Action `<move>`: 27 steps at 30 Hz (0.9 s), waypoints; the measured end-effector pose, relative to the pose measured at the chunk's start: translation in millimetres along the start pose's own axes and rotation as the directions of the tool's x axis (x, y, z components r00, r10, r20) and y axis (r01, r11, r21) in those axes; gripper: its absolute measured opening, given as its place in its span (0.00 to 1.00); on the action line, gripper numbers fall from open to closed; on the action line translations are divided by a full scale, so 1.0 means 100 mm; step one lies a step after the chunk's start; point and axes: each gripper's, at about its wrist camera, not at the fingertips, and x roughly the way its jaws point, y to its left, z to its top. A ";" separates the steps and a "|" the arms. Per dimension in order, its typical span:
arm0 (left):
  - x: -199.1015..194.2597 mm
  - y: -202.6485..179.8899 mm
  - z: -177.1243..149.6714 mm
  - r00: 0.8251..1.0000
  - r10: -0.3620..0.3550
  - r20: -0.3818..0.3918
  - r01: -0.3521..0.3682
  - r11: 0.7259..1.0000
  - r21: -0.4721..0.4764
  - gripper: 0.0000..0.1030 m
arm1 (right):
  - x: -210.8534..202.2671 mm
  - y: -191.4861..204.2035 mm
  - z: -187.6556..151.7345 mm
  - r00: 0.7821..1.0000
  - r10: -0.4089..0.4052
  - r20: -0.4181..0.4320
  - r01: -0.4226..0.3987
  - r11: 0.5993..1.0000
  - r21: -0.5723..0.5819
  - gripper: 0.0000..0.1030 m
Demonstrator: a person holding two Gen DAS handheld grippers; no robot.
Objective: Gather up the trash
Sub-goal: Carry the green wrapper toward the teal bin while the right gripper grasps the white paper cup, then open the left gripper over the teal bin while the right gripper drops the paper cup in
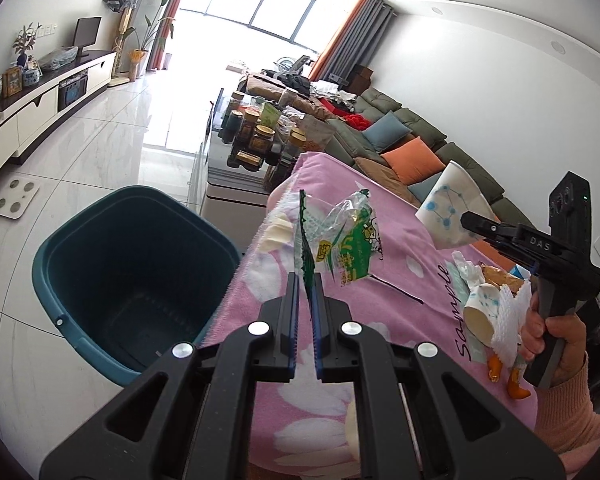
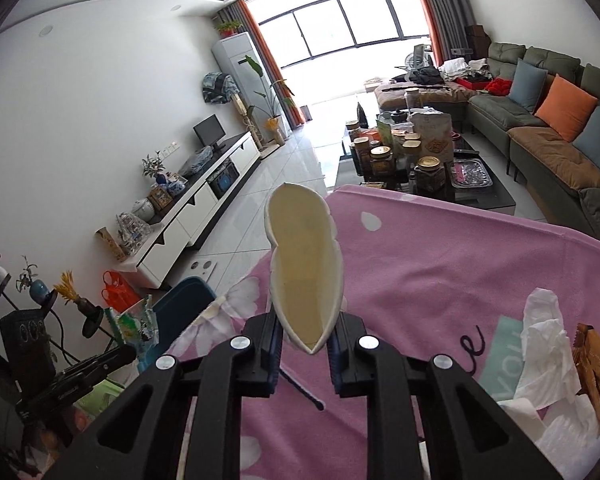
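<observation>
left gripper (image 1: 305,286) on wrapper (image 1: 340,240), beside bin (image 1: 100,240)

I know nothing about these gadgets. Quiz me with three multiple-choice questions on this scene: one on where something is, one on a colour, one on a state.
1. Where is the bin?
A. on the sofa
B. on the floor beside the pink blanket
C. on the TV cabinet

2. What colour is the bin?
A. red
B. white
C. teal

3. What do the right tongs hold?
A. nothing
B. a squashed paper cup
C. a jar

Answers:
1 B, it stands on the tiles at the blanket's edge.
2 C, its walls are dark teal.
3 B, the tongs pinch the flattened cup; the left tongs pinch a wrapper.
</observation>
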 end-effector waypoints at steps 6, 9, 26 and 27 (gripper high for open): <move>-0.17 0.36 0.00 0.996 0.091 0.017 -0.090 0.994 -0.058 0.06 | 0.22 0.51 -0.05 0.991 0.122 -0.050 -0.125 0.990 -0.067 0.17; -0.23 0.51 0.00 0.992 0.123 0.022 -0.121 0.990 -0.078 0.06 | 0.37 0.71 -0.06 0.984 0.161 -0.076 -0.167 0.982 -0.085 0.17; 0.00 1.21 -0.10 0.980 0.185 -0.072 -0.196 0.957 -0.214 0.06 | 1.27 1.57 -0.15 0.952 0.212 -0.222 -0.254 0.950 -0.183 0.18; 0.03 1.22 -0.10 0.980 0.186 -0.078 -0.199 0.955 -0.219 0.06 | 1.33 1.58 -0.16 0.952 0.203 -0.228 -0.247 0.951 -0.186 0.18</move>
